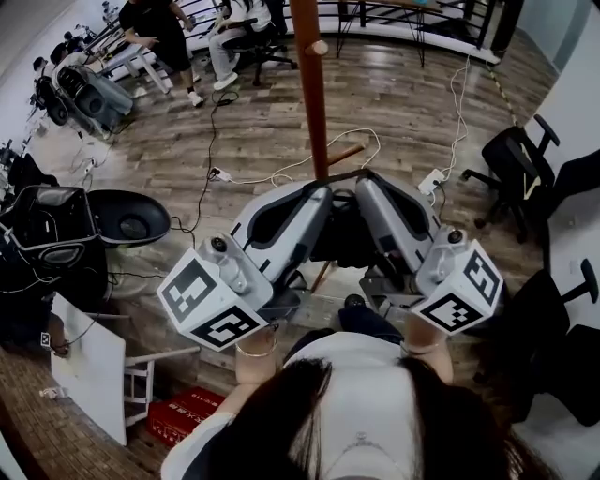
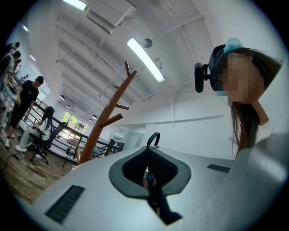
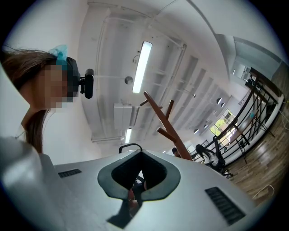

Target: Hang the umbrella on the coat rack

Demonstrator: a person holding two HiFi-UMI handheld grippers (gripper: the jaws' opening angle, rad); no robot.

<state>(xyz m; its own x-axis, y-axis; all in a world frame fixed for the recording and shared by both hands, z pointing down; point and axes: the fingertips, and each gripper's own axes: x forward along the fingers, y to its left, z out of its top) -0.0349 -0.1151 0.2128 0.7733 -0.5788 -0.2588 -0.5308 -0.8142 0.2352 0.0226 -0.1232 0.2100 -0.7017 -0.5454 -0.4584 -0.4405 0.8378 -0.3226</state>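
**At the rack pole: both grippers clamped on umbrella**

Between the two grippers sits the black folded umbrella (image 1: 342,239), low in the head view and just in front of the person. The left gripper (image 1: 314,211) has its jaws closed on dark fabric in its own view (image 2: 150,178). The right gripper (image 1: 375,202) pinches the same bundle (image 3: 134,182). The umbrella is dark, bunched and creased, and a thin black strap loop (image 2: 153,137) (image 3: 130,145) stands up past the jaw tips.

The tall brown wooden coat rack (image 1: 309,84) stands just beyond the grippers. Its angled pegs fork upward above them (image 2: 122,107) (image 3: 174,135), apart from the loop.

The brown plank floor (image 1: 394,103) round the pole is open. White cables (image 1: 349,139) trail across it near the base. Black office chairs (image 1: 511,159) crowd the right edge. A white table (image 1: 94,366) and a red box (image 1: 183,412) sit lower left. Seated people (image 1: 159,28) are well apart, at the top left.
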